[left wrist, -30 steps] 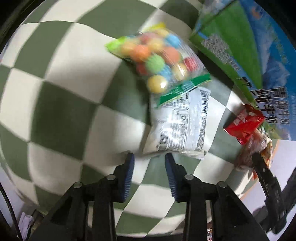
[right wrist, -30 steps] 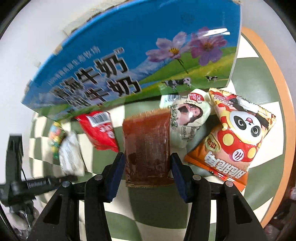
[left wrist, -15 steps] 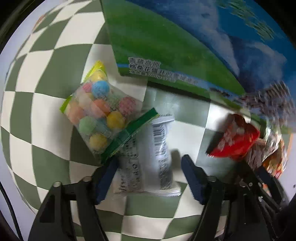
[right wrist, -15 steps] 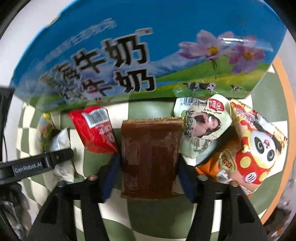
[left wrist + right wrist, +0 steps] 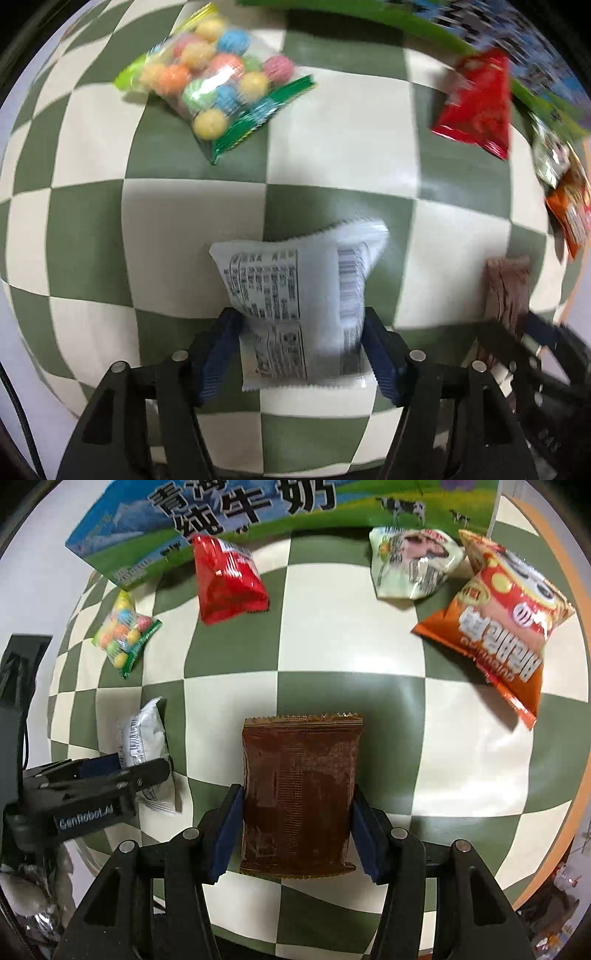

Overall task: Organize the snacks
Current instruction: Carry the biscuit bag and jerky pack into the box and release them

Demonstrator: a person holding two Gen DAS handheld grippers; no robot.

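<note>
A round table (image 5: 332,627) with a green-and-cream checkered top and an orange rim fills both views. A milk carton (image 5: 229,506), blue and green with cows printed on it, lies along the far edge; take it as the landmark. Just in front of it sit a red pack (image 5: 227,579) and a pale green pack (image 5: 413,563). An orange panda bag (image 5: 502,620) lies beside the green pack. A candy bag (image 5: 218,81) of coloured balls rests near the carton's left end.

Well in front of the carton, the left gripper (image 5: 301,350) straddles a white pack (image 5: 295,306); its jaws have just been opening, and the blue pads seem to touch the pack's sides, though blur leaves the grip uncertain. The right gripper (image 5: 297,830) has a brown pack (image 5: 299,794) between its pads, pressed at both sides. Its jaws eased wider a little.

Beyond the rim, a pale floor and dim clutter show.
</note>
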